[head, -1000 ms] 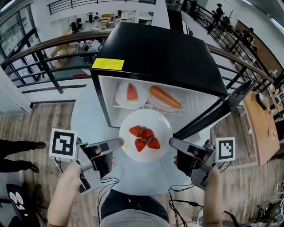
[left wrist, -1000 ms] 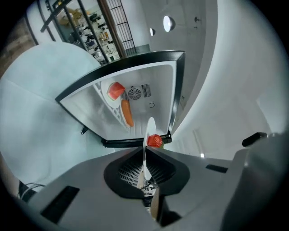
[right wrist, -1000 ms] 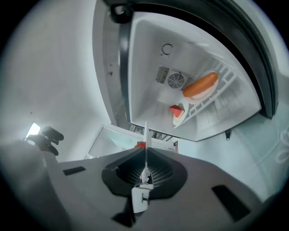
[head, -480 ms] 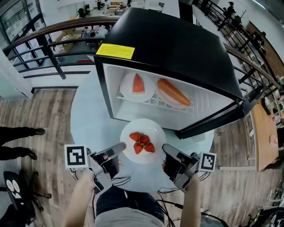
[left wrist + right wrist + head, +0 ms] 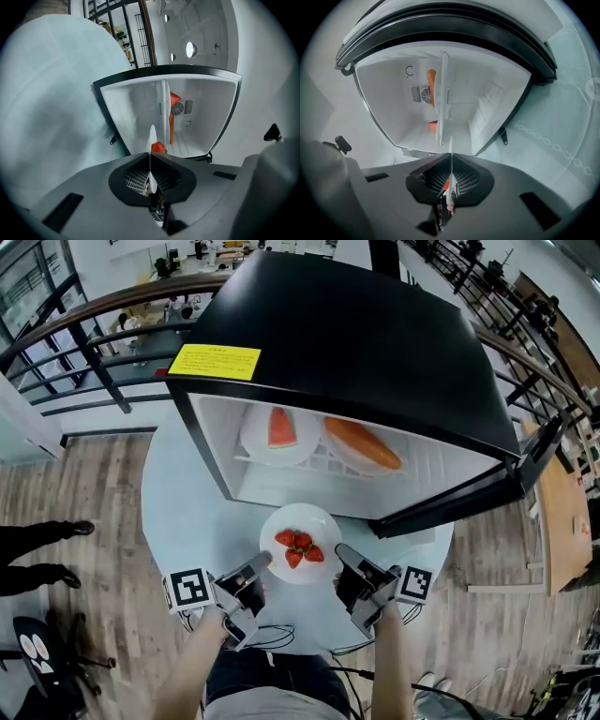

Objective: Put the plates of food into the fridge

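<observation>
A white plate of strawberries is held just above the round tabletop, in front of the open fridge and nearer than its shelf. The plate is kept level and lies outside the fridge.

The plate's left rim is grasped by the left gripper and its right rim by the right gripper. In the left gripper view the jaws of the left gripper are seen clenched on the plate, which shows edge-on between them, with one strawberry visible just beyond the tips. In the right gripper view the jaws of the right gripper are likewise clamped on the thin plate edge.

On the shelf inside the fridge two more plates are set side by side. A watermelon slice is carried on the left plate, and a carrot on the right one. In the right gripper view the shelf is seen edge-on, with the carrot and the watermelon slice beside it.

The door is swung open to the right. A yellow label is stuck at the near left corner of the fridge top. Wooden floor is seen around the tabletop, and a railing on the far side.
</observation>
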The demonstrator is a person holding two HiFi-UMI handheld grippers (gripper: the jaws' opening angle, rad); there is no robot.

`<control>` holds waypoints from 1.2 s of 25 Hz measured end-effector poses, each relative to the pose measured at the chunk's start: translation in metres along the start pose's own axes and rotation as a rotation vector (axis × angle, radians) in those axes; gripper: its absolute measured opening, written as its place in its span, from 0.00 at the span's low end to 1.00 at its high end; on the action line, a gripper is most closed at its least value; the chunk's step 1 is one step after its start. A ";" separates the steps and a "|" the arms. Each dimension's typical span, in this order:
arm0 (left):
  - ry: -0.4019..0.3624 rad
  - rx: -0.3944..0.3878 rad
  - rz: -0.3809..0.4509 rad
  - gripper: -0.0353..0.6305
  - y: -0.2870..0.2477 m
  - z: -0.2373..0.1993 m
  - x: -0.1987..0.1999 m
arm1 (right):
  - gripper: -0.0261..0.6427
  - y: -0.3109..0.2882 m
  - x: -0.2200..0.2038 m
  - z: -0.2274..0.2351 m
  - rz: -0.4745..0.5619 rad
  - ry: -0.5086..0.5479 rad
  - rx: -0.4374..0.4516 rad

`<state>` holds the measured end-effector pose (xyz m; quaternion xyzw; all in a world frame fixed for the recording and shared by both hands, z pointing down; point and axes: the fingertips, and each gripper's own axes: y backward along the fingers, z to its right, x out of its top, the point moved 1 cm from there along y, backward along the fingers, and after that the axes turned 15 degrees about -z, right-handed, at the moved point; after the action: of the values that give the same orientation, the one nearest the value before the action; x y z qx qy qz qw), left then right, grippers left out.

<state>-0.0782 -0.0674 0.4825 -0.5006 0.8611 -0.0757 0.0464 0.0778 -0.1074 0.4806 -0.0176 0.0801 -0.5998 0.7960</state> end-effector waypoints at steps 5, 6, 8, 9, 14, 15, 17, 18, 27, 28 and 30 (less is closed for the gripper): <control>-0.002 -0.009 0.039 0.08 -0.012 -0.020 0.014 | 0.07 -0.005 0.010 0.030 0.038 -0.022 -0.056; -0.006 -0.025 0.052 0.08 -0.015 -0.021 0.017 | 0.07 -0.006 0.014 0.032 0.049 -0.023 -0.047; -0.003 -0.055 0.078 0.08 -0.019 -0.025 0.022 | 0.07 -0.008 0.022 0.034 0.068 -0.019 -0.023; 0.005 -0.069 0.091 0.07 -0.020 -0.028 0.024 | 0.07 -0.010 0.026 0.035 0.073 -0.015 -0.018; 0.039 -0.114 0.135 0.08 -0.027 -0.036 0.029 | 0.07 -0.013 0.040 0.037 0.127 0.016 -0.042; 0.045 -0.118 0.139 0.08 -0.029 -0.036 0.030 | 0.07 -0.012 0.043 0.037 0.144 0.021 -0.050; 0.052 -0.122 0.143 0.08 -0.032 -0.036 0.033 | 0.07 -0.011 0.048 0.038 0.172 0.034 -0.067; 0.052 -0.119 0.142 0.08 -0.033 -0.037 0.035 | 0.07 -0.011 0.050 0.038 0.185 0.040 -0.077; 0.064 -0.168 0.138 0.08 -0.052 -0.034 0.052 | 0.07 -0.002 0.071 0.043 0.328 0.052 -0.126; 0.068 -0.172 0.140 0.08 -0.054 -0.035 0.053 | 0.07 -0.002 0.073 0.044 0.340 0.046 -0.126; 0.076 -0.181 0.148 0.08 -0.057 -0.037 0.056 | 0.08 -0.003 0.077 0.046 0.362 0.037 -0.128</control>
<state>-0.0633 -0.1404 0.5290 -0.4345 0.9002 -0.0129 -0.0261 0.1027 -0.1852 0.5183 -0.0425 0.1347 -0.4407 0.8865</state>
